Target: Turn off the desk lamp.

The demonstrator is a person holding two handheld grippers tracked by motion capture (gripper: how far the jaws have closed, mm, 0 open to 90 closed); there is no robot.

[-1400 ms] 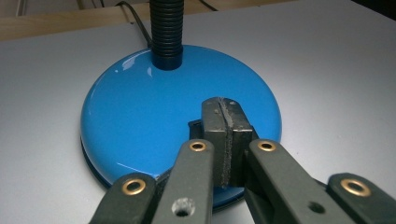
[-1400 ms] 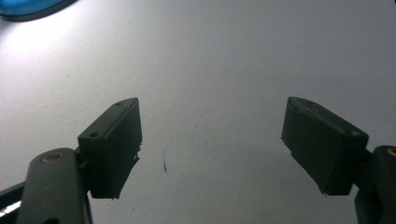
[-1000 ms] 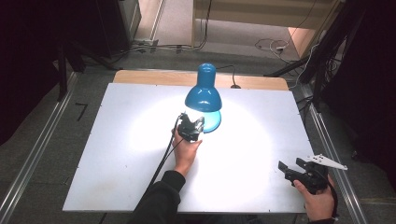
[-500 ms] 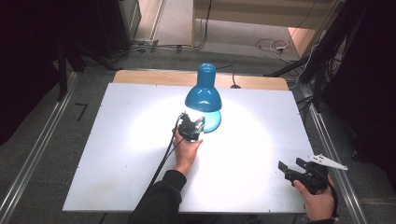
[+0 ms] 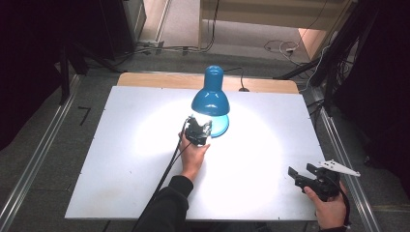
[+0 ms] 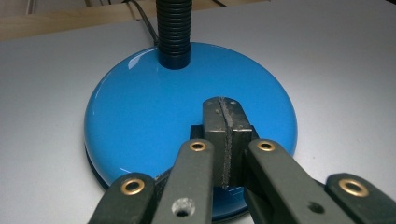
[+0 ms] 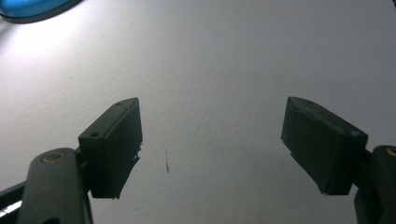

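Note:
A blue desk lamp point(image 5: 211, 99) stands lit at the back middle of the white table point(image 5: 125, 111), its shade bent down over its round blue base point(image 6: 154, 107). A black ribbed neck point(image 6: 173, 28) rises from the base's far side. My left gripper point(image 5: 198, 131) is shut with nothing between its pads, and its tips point(image 6: 225, 116) rest over the near part of the base. Near the table's front right corner my right gripper point(image 5: 302, 172) is open, its jaws point(image 7: 210, 140) wide apart above bare tabletop.
A dark cable point(image 5: 167, 169) trails from the left gripper along the forearm. The lamp's cord point(image 5: 239, 79) runs off the back over a wooden strip point(image 5: 159, 79). Metal rails point(image 5: 34, 164) flank the table on both sides.

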